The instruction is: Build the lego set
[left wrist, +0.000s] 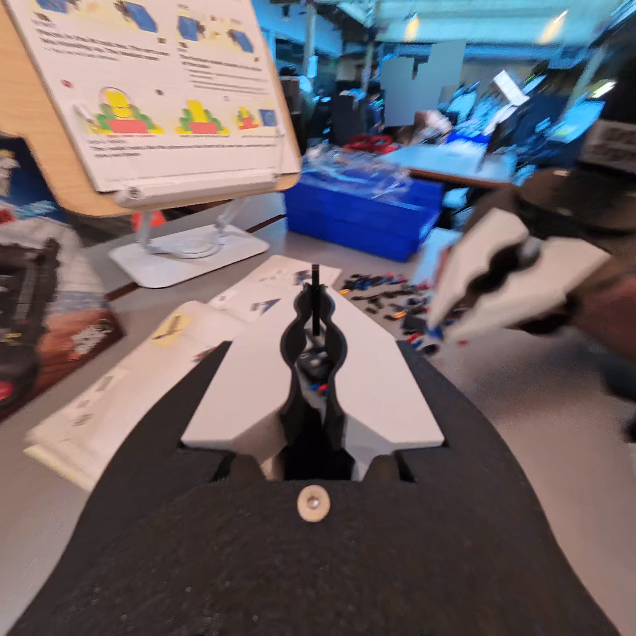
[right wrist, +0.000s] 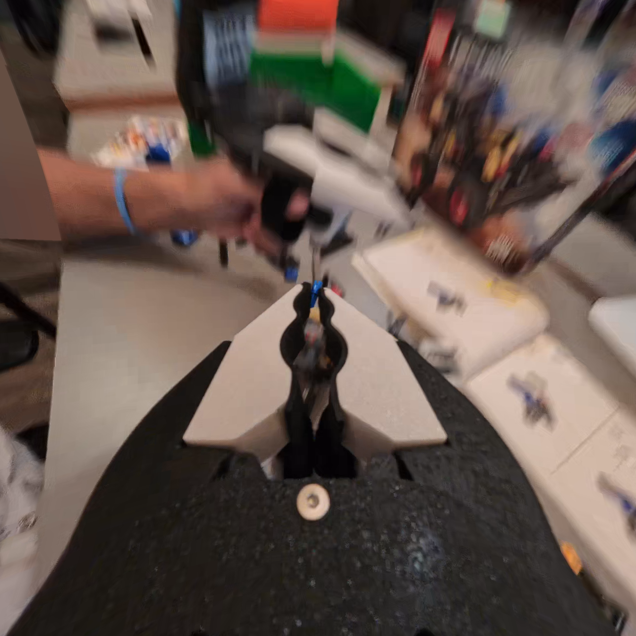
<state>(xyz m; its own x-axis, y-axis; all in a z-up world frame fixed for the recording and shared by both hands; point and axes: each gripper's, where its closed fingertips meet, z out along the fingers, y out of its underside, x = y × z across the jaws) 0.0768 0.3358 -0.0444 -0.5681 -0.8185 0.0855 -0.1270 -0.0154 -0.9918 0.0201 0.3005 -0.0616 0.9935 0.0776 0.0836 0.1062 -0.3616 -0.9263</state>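
My left gripper [left wrist: 315,289] is clenched on a thin black rod [left wrist: 315,299], which stands upright out of the fingertips. My right gripper [right wrist: 315,289] pinches a small blue piece [right wrist: 315,292] at its very tip. In the left wrist view, the right gripper [left wrist: 444,327] hangs tilted just above a loose scatter of small lego parts [left wrist: 389,299] on the grey table [left wrist: 499,413]. Open instruction booklets [left wrist: 285,289] lie beside the scatter, and a sheet of pictured steps [left wrist: 161,86] leans on a white stand [left wrist: 192,254] behind.

I judge the step to be joining the blue piece to the rod. To do it well, I should hold the rod still, line the piece up with the rod's axis, and press straight. Both views are blurred, so fine detail is uncertain.
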